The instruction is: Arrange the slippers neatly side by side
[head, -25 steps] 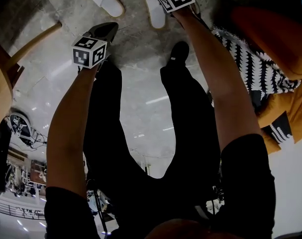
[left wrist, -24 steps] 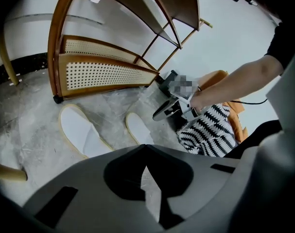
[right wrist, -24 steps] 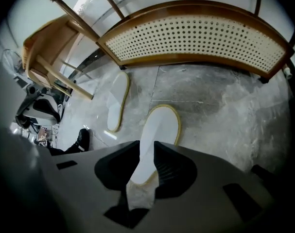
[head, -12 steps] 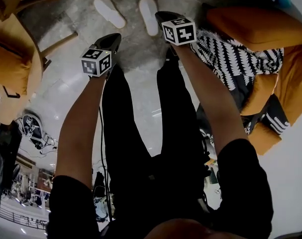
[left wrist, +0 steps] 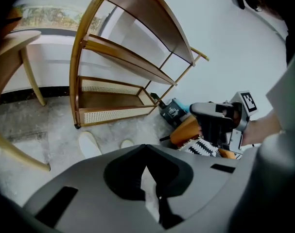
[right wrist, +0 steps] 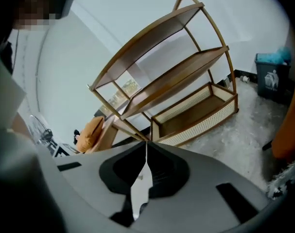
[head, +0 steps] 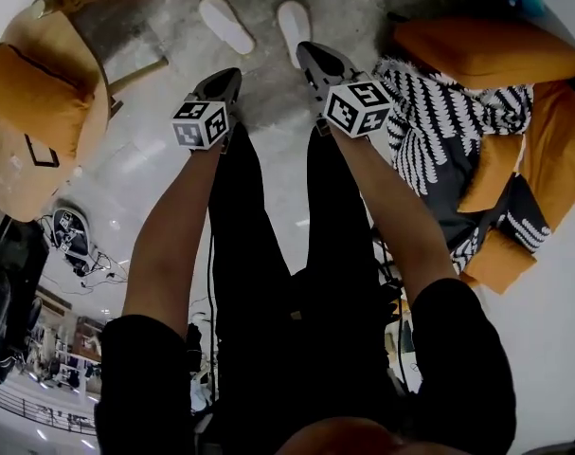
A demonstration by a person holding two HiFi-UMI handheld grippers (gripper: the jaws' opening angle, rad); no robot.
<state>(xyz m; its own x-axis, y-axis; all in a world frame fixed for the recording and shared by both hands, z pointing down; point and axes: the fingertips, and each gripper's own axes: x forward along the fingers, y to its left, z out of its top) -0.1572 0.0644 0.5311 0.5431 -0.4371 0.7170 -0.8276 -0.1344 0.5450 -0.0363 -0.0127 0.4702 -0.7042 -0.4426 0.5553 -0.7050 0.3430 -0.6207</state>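
Slippers on the floor (head: 268,98), ahead of both sets of fingertips. The left slipper (head: 225,24) is angled and the right slipper (head: 294,28) runs straight away, so they are not parallel. Right gripper (head: 313,53) is nearer, its tip just short of the right slipper; left gripper (head: 230,76) sits further back. Both sets of fingers pressed together, holding nothing. A second ago the right gripper overlapped its slipper; it has since drawn back.

Pale grey floor (head: 173,27): rough, mottled concrete. Curved brown shelf unit (left wrist: 113,100): smooth wood, woven cane panels. White slippers (head: 225,24): matt cloth.
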